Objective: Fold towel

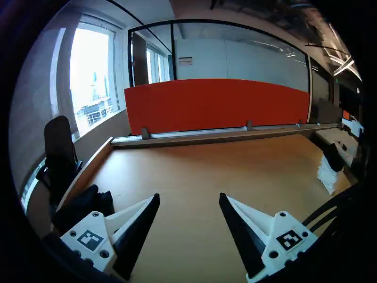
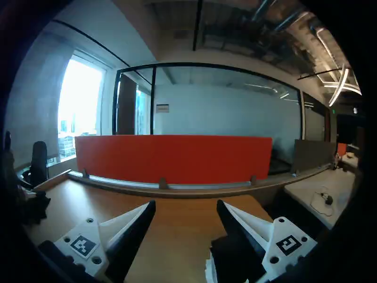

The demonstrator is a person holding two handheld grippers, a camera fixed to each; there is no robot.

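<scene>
Counter (image 1: 202, 174): wood-toned, stretching out ahead of me.
Divider (image 1: 217, 104): red panel standing along the counter's far edge.
Chair (image 1: 59, 151): black, off to my left, beside the bright window (image 1: 92, 80).
White desk (image 2: 315, 188): on my right, past the divider's end.

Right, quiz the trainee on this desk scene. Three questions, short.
1. True or false: the left gripper and the right gripper are both open.
2. The divider behind the desk is: A blue, B red, C green.
3. Fill in: in the left gripper view, the white stack lies toward the ___ of the picture.
Key: 1 true; 2 B; 3 right.
</scene>
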